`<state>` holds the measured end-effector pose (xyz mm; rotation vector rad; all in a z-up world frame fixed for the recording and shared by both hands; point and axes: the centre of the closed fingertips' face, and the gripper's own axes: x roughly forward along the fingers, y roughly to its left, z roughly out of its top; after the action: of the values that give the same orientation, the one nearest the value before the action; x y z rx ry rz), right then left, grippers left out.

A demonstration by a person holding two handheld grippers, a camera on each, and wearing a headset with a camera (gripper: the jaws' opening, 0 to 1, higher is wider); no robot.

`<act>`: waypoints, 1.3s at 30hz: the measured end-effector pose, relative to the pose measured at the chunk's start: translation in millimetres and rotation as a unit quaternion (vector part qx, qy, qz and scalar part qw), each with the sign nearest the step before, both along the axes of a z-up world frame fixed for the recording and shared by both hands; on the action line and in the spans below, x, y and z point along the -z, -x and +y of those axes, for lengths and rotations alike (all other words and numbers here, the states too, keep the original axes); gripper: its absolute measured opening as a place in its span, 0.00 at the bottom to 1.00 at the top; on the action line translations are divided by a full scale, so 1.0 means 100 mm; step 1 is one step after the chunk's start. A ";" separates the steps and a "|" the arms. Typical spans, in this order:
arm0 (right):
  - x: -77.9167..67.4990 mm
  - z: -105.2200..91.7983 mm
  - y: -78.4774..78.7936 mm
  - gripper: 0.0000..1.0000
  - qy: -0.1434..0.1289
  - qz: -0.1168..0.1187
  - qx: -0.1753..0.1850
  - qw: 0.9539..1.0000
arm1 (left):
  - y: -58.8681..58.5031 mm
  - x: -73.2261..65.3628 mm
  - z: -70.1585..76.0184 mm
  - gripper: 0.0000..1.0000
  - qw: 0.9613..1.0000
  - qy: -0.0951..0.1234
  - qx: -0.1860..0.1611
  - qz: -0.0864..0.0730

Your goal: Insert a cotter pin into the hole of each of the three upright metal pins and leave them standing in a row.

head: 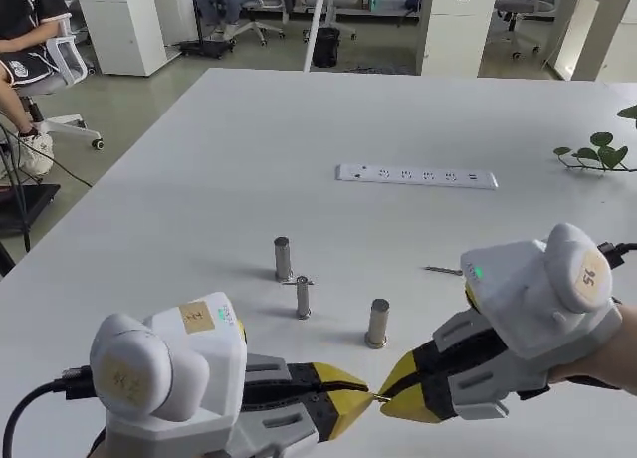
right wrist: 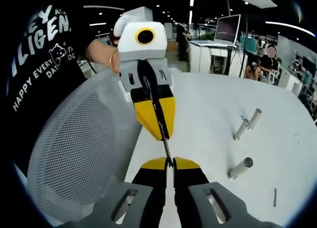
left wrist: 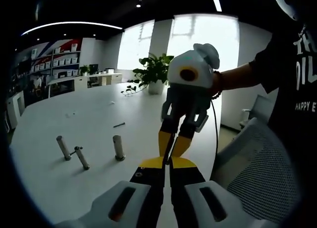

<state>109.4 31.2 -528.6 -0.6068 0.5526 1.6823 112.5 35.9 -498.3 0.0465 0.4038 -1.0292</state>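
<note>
Handover looks to be the step in hand. Your left tool is clamped shut on the held cotter pin, and your right tool, facing it tip to tip, is pinched narrow on the pin's other end. Hold both tools in line, and loosen one only when the other has a firm, square bite, with enough shank left free to enter a hole.

On the surface, the left pin stands bare at eleven o'clock from the meeting tips. The middle pin, nearer on the same bearing, carries a fitted cotter pin across its top. The right pin stands bare at twelve o'clock, near the tips. A spare cotter pin lies at one o'clock. Bring the shank in sideways and gently, so the upright doesn't topple.
</note>
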 end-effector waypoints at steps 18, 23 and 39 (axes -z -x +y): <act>0.07 -0.10 -0.24 0.00 0.062 -0.078 -0.013 0.995 | -0.07 0.11 0.06 0.17 0.999 -0.038 -0.026 -0.009; 0.09 -0.18 -0.35 0.00 0.080 -0.088 -0.004 0.993 | -0.13 0.13 0.09 0.22 0.998 -0.035 -0.051 -0.013; 0.19 -0.50 -0.84 0.00 0.149 -0.120 0.041 0.981 | -0.51 0.26 0.17 0.25 0.991 -0.053 -0.126 -0.019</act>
<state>193.9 -18.3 -547.3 -0.9777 0.6497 1.4340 163.8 53.1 -524.0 0.1070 0.4181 -0.7573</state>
